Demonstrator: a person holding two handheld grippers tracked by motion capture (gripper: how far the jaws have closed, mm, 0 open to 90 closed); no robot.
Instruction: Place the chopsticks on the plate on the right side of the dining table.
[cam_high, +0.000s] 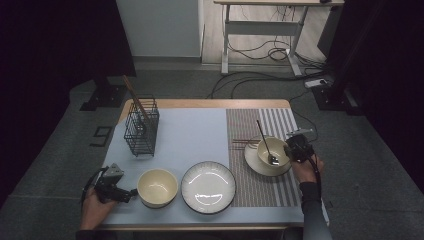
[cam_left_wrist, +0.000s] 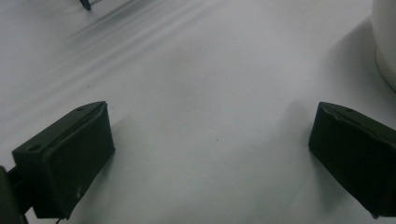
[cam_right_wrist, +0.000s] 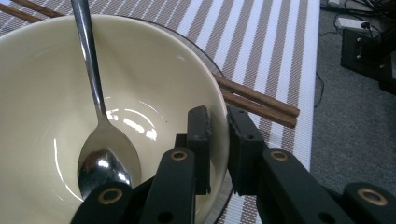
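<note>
A cream bowl (cam_high: 272, 150) (cam_right_wrist: 46, 93) sits on a saucer (cam_high: 255, 167) on the striped placemat at the right. A metal spoon (cam_high: 265, 142) (cam_right_wrist: 95, 102) leans inside it. My right gripper (cam_high: 289, 150) (cam_right_wrist: 217, 113) is shut on the bowl's near-right rim, one jaw inside and one outside. A pair of brown chopsticks (cam_high: 244, 142) (cam_right_wrist: 261, 100) lies on the mat behind the bowl. My left gripper (cam_high: 131, 193) (cam_left_wrist: 210, 121) rests open and low over the pale blue mat with nothing between its jaws, just left of a second cream bowl (cam_high: 157, 187) (cam_left_wrist: 385, 42).
A white plate with a dark rim (cam_high: 208, 187) lies between the two bowls. A black wire basket (cam_high: 141, 127) holding brown sticks stands at the back left of the blue mat. The striped placemat (cam_high: 260, 192) reaches the table's right edge.
</note>
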